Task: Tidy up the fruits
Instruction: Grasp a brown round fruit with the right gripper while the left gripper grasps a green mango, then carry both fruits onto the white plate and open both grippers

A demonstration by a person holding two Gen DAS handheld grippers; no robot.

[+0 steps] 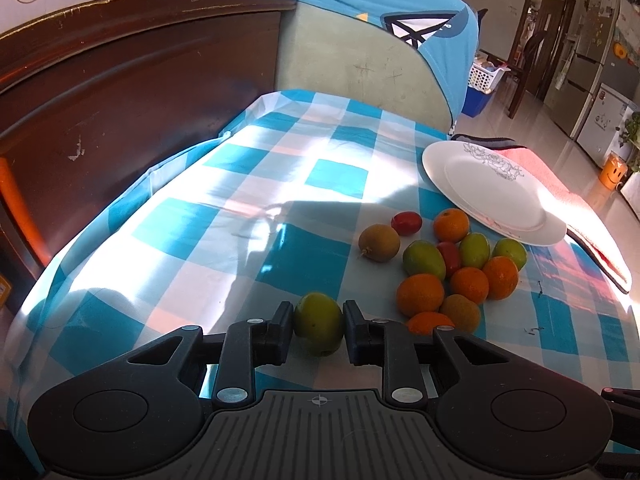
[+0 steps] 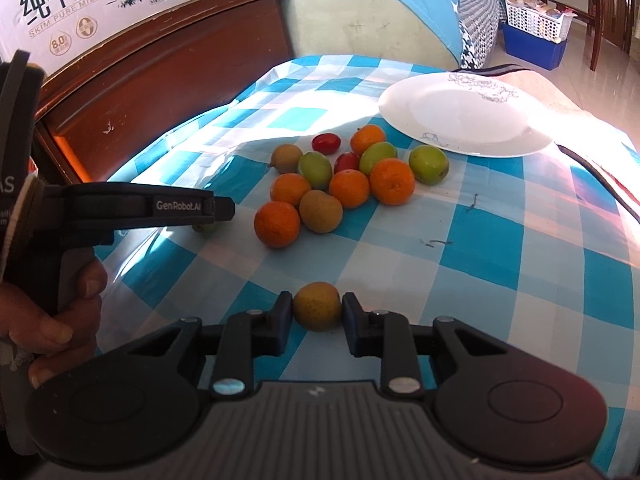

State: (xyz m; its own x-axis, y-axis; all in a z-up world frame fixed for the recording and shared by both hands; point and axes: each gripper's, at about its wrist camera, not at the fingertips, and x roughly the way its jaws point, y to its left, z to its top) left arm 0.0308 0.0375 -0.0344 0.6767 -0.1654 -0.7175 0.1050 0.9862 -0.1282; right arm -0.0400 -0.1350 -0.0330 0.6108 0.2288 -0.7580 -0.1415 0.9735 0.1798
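Observation:
My left gripper point(image 1: 319, 322) is shut on a green jujube point(image 1: 319, 323), low over the checked cloth, left of the fruit pile. My right gripper point(image 2: 317, 308) is shut on a brown-yellow kiwi-like fruit point(image 2: 318, 306), in front of the pile. The pile point(image 2: 340, 180) holds several oranges, green jujubes, brown fruits and small red tomatoes; it also shows in the left wrist view point(image 1: 448, 268). A white plate point(image 2: 464, 120) with a flower print lies empty behind the pile; it also shows in the left wrist view point(image 1: 492, 192). The left gripper point(image 2: 216, 216) shows at the left of the right wrist view.
A blue-and-white checked cloth point(image 2: 500, 248) covers the table. A dark wooden board point(image 1: 140, 80) and a milk carton box point(image 2: 80, 4) stand at the left and back. A cushioned seat back point(image 1: 352, 52) is behind the table. A pink towel point(image 1: 560, 184) lies at the right edge.

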